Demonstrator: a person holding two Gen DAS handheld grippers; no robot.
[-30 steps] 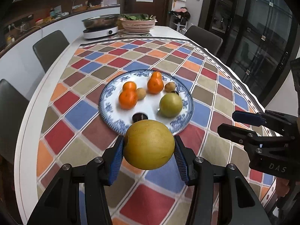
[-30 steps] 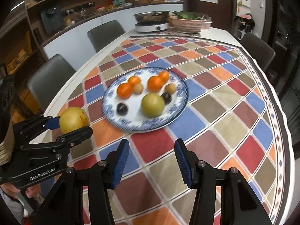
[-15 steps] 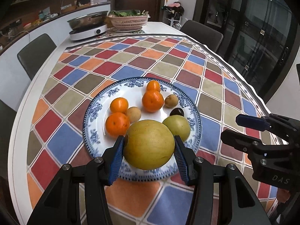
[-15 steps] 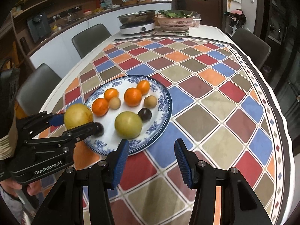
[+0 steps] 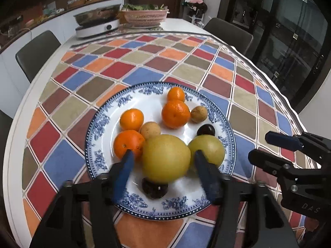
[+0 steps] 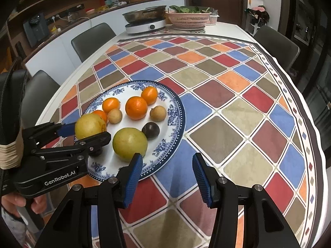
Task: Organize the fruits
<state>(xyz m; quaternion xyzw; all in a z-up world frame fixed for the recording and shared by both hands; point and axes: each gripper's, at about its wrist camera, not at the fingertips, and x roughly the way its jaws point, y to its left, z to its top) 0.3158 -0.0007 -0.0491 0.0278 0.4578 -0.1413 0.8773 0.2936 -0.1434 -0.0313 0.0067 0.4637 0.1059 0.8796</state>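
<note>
Your left hand-held gripper (image 5: 163, 165) sits over the near part of the blue-and-white plate (image 5: 99, 122), its blue fingers spread apart with a visible gap on each side of the large yellow fruit (image 5: 166, 158); you can see that fruit between the fingers, just above a dark plum (image 5: 154, 188) near the plate's near rim; whether it rests on the plate or hangs just over it, you cannot tell. To its right lies a greenish-yellow fruit (image 5: 209, 149), almost touching; to its left an orange (image 5: 128, 143); farther back sit three more oranges, two small brown fruits and a second dark plum (image 5: 205, 130). Your right hand-held gripper (image 6: 167, 178) hovers to the right of the plate, fingers wide apart and holding nothing, above the checked tablecloth (image 6: 238, 107) on the tabletop; at the far end stand a cooker pan (image 6: 144, 19) and a pink basket of greens (image 6: 189, 17).
</note>
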